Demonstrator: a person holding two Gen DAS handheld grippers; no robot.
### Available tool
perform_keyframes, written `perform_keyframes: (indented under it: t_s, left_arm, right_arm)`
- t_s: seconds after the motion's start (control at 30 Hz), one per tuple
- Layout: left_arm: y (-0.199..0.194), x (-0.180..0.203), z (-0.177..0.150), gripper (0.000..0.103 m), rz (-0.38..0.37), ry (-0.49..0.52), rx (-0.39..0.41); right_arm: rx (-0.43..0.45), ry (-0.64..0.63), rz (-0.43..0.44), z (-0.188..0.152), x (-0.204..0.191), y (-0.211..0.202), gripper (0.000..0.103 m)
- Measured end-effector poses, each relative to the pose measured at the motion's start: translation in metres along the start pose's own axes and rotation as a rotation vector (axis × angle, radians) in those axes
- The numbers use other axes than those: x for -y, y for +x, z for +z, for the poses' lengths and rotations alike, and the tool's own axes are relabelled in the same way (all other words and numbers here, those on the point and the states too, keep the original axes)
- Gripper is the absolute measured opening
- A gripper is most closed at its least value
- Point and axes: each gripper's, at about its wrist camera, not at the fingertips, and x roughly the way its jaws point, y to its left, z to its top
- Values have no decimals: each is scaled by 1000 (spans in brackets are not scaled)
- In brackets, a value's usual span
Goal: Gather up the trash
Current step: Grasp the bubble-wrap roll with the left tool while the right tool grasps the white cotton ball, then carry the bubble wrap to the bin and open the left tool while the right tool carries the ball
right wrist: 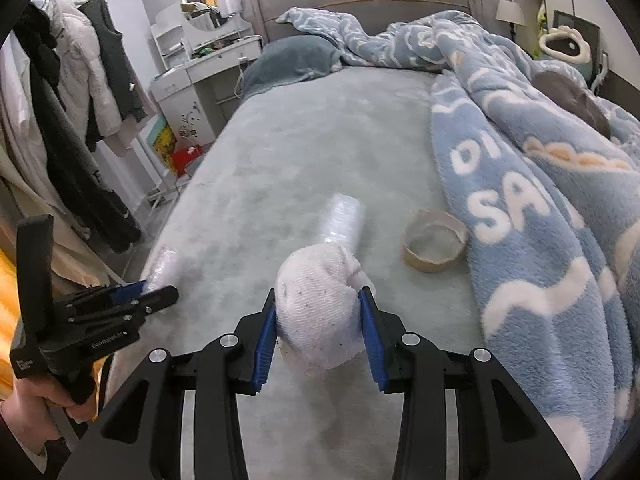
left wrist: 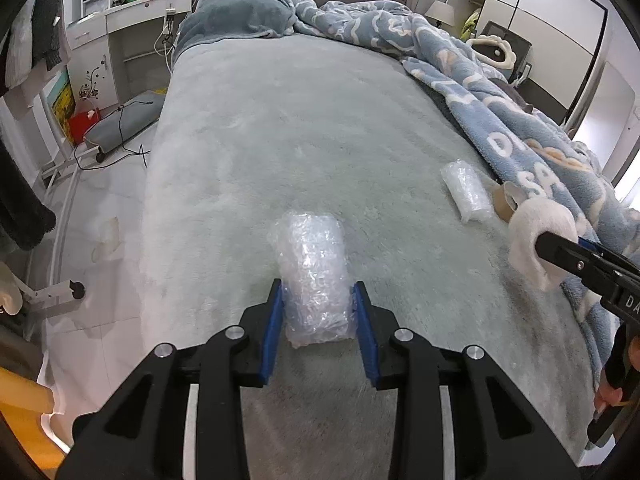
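Both-handed now: the left tool (left wrist: 316, 308) is clenched on a bubble-wrap roll (left wrist: 312, 272), its blue pads (left wrist: 272, 332) pressed against the two sides of the roll near its close end. The roll points away along the tool's fingers, over the grey-green bed (left wrist: 280, 128); whether it touches the cover cannot be told. From the right wrist view the same tool (right wrist: 154, 290) shows at the left edge, gripped by the person's left hand (right wrist: 36, 400), with the roll (right wrist: 164, 264) sticking out ahead of it, blurred.

The right tool (right wrist: 318, 320) is grasping a white sock wad (right wrist: 320, 308), speckled with dark bits, squeezed between its blue pads (right wrist: 370, 336). In the left wrist view that tool (left wrist: 560, 250) reaches in from the right edge with the wad (left wrist: 536, 240) at its tip, above the bed near the blanket.

A second bubble-wrap roll (left wrist: 466, 192) lies on the bed, well right of the first; in the right wrist view it (right wrist: 344, 220) sits just beyond the wad. A tape ring (right wrist: 434, 246) lies flat on the bed just beside the blue blanket (right wrist: 540, 200), to the right of that roll. The blanket is heaped along the bed's right side and up toward the headboard, where a dark pillow (left wrist: 240, 20) rests at the left.
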Motion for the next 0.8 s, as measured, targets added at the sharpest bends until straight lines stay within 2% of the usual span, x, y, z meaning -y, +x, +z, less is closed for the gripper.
perform_keyframes:
  t_s: [0.4,0.8]
  left_arm:
    - [-27,-27,1,37,15,-6,31]
    - [-55,-67,-12,37,56,32,22]
  right_arm:
    - [17,-35,92,12,-46,1,40]
    - [-14,-121,206,14,-108,21,40]
